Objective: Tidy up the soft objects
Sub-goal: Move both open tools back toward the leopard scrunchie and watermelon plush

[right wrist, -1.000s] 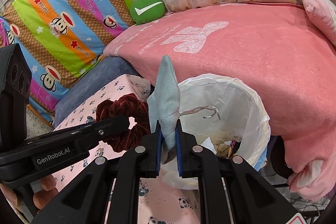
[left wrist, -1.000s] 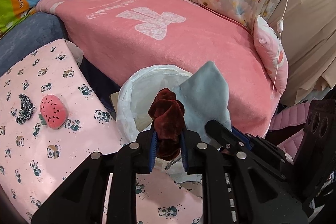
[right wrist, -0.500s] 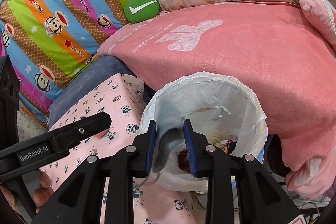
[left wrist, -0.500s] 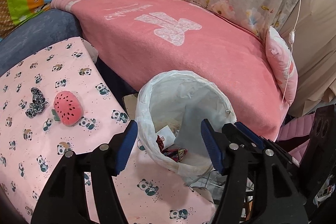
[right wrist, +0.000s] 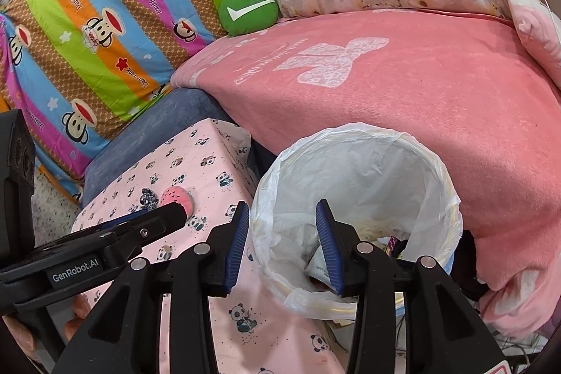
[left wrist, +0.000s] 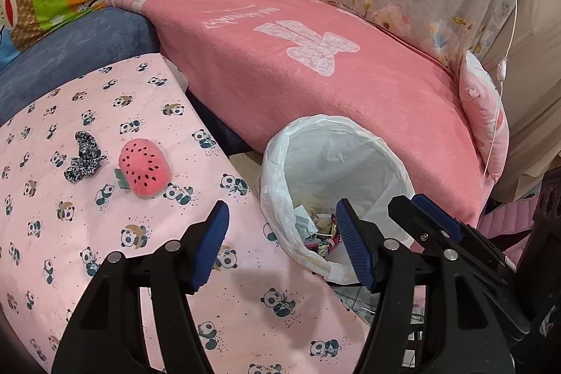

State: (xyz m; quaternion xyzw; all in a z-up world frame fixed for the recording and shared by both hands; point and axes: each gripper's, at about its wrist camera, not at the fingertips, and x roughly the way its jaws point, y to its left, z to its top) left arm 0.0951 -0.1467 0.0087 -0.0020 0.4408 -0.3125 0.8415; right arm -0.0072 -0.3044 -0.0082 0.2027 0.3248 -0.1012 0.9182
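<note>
left gripper [left wrist: 284, 244] wide, nothing between, right gripper [right wrist: 282, 242] jaws just opened, empty, over lined bin [right wrist: 434, 163], watermelon plush [left wrist: 143, 167] and scrunchie [left wrist: 84, 156] on panda cloth [left wrist: 70, 255]

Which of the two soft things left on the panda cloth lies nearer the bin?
The pink strawberry plush. It lies on the bin side, while the black-and-white scrunchie sits just beyond it, farther from the bin.
</note>
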